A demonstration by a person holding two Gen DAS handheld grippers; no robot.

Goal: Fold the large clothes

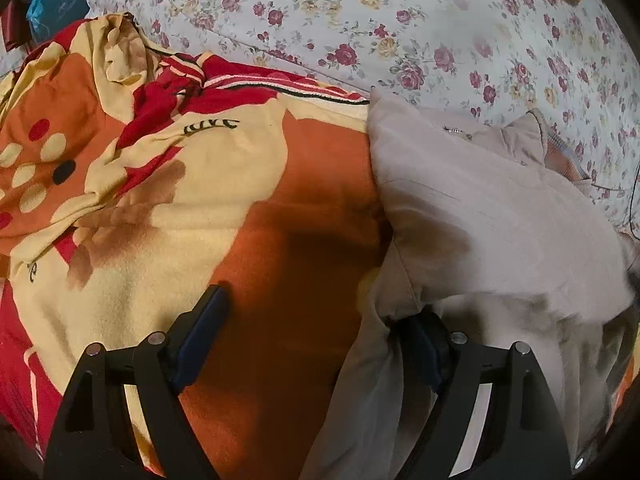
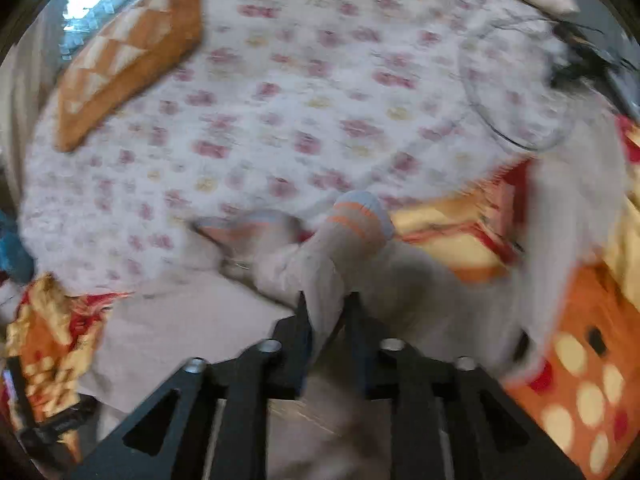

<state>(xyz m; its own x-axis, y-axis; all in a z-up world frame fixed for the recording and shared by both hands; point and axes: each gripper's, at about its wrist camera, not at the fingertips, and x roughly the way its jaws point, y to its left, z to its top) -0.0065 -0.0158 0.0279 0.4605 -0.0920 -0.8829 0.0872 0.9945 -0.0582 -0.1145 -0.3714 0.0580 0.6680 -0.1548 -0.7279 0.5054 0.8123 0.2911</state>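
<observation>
Right now the beige jacket (image 1: 472, 216) lies on the bed, half on the orange blanket (image 1: 168, 200), half on the floral sheet (image 1: 400, 20), collar end toward the sheet side. Right tool (image 2: 326, 312) has its jaws closed on a sleeve (image 2: 324, 256) near the striped cuff (image 2: 360, 216); I'd say that grip is there to swing the sleeve across the body for the fold. Left tool (image 1: 316, 332) is spread wide, holding nothing: one finger (image 1: 424, 344) sits at the jacket's edge, the other over blanket, probably lined up to take that edge. Right view is blurred.
</observation>
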